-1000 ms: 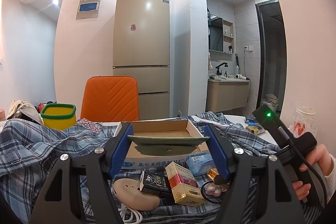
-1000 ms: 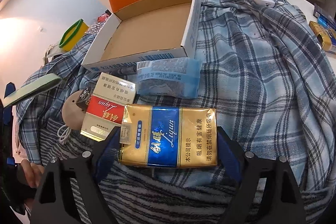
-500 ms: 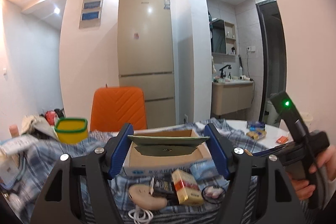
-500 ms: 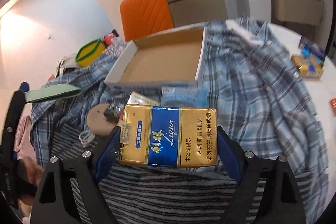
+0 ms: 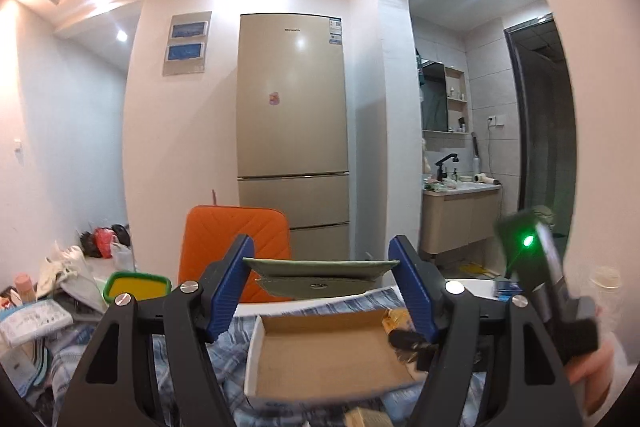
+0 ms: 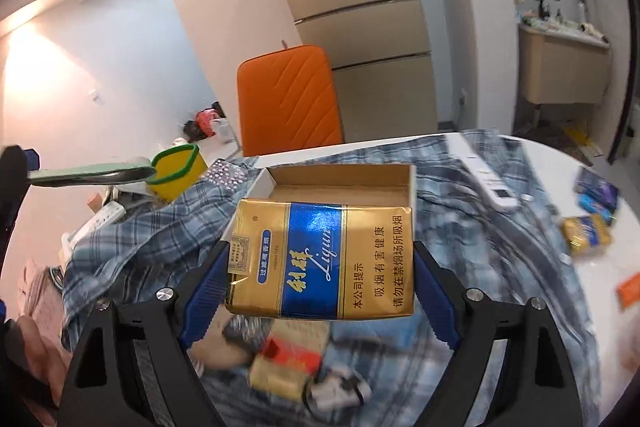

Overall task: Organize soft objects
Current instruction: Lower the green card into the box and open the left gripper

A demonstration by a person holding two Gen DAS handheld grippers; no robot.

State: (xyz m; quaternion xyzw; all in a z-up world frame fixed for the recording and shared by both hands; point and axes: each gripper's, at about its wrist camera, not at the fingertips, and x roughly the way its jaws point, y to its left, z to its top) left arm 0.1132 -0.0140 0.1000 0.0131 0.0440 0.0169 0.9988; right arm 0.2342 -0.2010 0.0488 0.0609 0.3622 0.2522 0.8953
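My left gripper is shut on a flat green pouch with a snap button, held level above an open cardboard box. The pouch also shows edge-on in the right wrist view. My right gripper is shut on a gold and blue soft cigarette pack, held above the near side of the same box. The box stands on a blue plaid shirt and looks empty inside.
An orange chair stands behind the table, a yellow tub with green rim at the left. A white remote and small packs lie at the right. A red-gold pack and a cable lie below my right gripper.
Both grippers have risen and moved toward the box with their objects held. The loose items on the shirt have dropped low in both views.
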